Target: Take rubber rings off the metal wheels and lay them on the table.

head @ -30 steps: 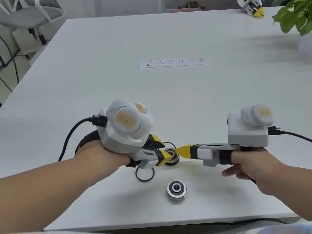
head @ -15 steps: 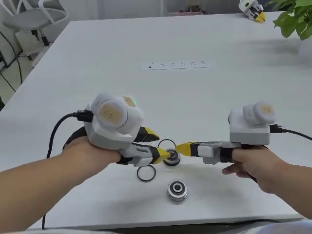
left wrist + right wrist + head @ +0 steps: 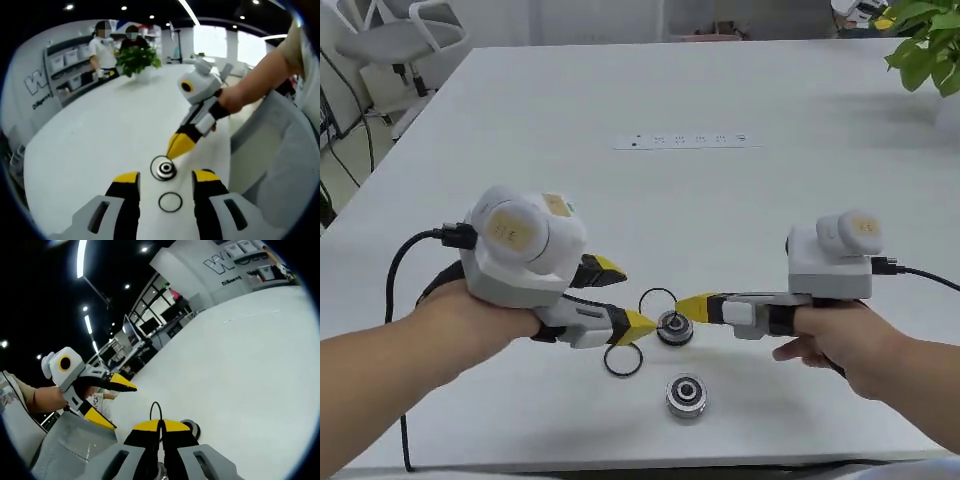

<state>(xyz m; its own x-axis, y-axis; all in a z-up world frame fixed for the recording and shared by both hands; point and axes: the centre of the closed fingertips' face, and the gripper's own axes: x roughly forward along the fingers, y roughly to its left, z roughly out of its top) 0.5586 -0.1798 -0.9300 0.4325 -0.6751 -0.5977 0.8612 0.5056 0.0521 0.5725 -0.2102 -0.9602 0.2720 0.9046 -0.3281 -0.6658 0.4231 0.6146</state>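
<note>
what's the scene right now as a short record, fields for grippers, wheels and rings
left gripper: open, holding nothing, jaws pointing toward the middle wheel
right gripper: shut, appears to pinch the pinched ring's edge
middle wheel: on the table, between the two grippers' tips
pinched ring: thin, black, just beyond the middle wheel
loose ring: flat on the table, apart from both wheels
near wheel: closest to the person, untouched
table: white
power strip: farther back on the table
</note>
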